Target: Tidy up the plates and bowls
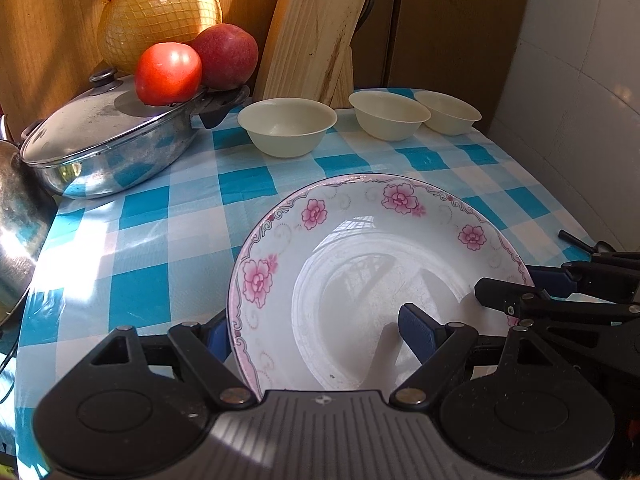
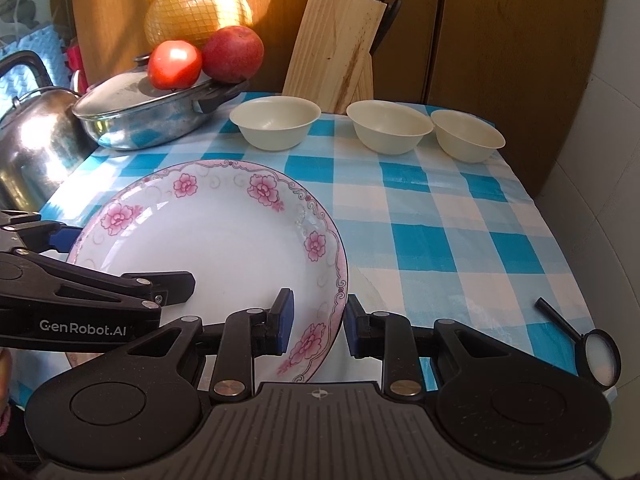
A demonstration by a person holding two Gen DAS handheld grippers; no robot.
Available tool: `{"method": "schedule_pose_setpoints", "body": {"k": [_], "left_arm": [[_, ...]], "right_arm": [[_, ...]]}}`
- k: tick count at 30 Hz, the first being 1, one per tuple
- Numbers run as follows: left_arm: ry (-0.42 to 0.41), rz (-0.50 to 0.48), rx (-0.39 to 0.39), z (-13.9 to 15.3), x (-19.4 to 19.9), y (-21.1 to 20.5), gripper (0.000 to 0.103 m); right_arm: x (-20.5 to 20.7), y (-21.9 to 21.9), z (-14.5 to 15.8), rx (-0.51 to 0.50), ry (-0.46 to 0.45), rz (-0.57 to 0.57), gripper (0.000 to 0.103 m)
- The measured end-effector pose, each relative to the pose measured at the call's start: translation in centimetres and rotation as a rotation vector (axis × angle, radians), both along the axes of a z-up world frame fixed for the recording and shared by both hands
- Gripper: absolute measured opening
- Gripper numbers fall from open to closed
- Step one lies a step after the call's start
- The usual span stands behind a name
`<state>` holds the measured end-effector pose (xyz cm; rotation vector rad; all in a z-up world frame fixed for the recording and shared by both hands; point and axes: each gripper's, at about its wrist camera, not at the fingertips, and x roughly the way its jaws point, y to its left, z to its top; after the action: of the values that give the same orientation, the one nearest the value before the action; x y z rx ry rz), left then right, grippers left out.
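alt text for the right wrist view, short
The right tongs straddle the near rim of a white floral plate above a blue checked tablecloth, with the left tongs on its far side. Three cream bowls line the back beside a knife block.

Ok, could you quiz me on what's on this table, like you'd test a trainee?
1. How many cream bowls stand on the checked cloth?
2. True or false: the tomato rests on the pot lid.
3. What lies near the cloth's right edge? A) magnifying glass B) spoon C) cup

Key: 1. three; 2. true; 3. A
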<state>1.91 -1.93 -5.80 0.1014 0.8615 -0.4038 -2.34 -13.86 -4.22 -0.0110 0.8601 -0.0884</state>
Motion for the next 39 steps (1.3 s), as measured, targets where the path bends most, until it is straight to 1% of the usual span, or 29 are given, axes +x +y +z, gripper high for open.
{"method": "schedule_pose_setpoints", "body": {"k": [14,20,39], "left_arm": [[-0.014,-0.027,0.022,-0.12,-0.46,-0.6,0.077],[-0.015,-0.027,0.03,-0.23,-0.46,-0.73,0.077],[-0.006,-0.035,0.032,-0.3,-0.78,-0.88,0.077]], "right_arm": [[-0.64,-0.21,-0.31,0.003,0.013,-0.018,0.035],[-0.71,-0.04,-0.33,-0.011,0.016,-0.019,0.036],[-0.94,-0.08,-0.37,-0.02,0.021,-0.018,0.038]]}}
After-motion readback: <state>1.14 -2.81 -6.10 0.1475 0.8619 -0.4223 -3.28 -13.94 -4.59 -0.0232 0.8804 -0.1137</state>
